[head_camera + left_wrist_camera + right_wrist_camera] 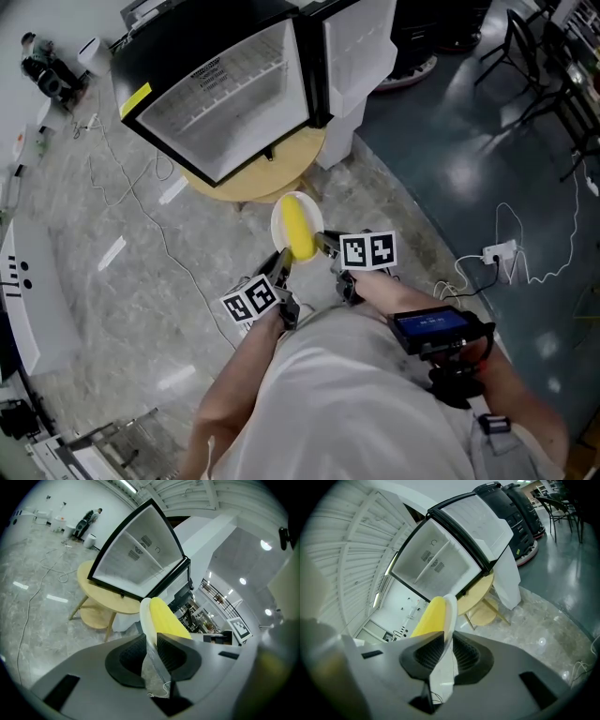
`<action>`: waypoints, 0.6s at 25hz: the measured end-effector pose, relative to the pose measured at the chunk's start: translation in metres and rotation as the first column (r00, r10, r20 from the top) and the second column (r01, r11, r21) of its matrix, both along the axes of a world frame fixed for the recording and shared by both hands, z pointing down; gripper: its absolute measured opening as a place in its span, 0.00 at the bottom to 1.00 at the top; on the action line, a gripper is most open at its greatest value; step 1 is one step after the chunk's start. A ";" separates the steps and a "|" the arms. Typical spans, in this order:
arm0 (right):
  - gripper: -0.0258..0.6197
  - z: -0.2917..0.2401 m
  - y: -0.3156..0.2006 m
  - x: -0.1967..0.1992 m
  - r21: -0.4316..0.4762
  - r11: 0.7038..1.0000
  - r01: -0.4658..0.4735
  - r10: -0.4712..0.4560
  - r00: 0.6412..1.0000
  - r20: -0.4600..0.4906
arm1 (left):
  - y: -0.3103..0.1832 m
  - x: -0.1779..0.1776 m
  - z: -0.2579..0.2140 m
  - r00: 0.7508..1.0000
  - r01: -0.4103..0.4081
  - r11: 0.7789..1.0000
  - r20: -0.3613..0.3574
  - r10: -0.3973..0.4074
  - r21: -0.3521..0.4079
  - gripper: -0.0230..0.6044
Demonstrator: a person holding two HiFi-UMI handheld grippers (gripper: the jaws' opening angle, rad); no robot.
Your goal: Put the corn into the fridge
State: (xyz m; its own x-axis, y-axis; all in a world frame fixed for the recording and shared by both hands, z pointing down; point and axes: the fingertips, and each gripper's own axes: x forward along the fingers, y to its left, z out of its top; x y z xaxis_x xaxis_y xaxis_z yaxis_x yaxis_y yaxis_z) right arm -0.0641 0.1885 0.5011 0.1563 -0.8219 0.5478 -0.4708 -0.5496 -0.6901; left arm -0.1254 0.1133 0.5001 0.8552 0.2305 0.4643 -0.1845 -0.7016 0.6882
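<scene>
One fridge (225, 98) tops round table (292, 165).

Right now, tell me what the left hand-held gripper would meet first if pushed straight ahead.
The left hand-held gripper is shut on the plate carrying the corn; beyond that, probably the lower front edge of the open fridge, though depth is unclear.

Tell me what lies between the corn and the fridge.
Head view: only the rim of the plate and the round table, bare there.
</scene>
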 end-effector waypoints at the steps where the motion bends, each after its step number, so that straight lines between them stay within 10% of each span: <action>1: 0.13 0.000 0.002 0.006 0.002 1.000 0.005 -0.005 1.000 0.002 | 0.002 0.005 0.000 1.000 0.006 1.000 0.001 -0.006 0.001 0.14; 15: 0.13 0.003 0.013 0.074 0.049 0.994 0.095 -0.096 0.995 0.021 | 0.019 0.065 0.002 0.994 0.112 0.993 0.014 -0.113 0.025 0.14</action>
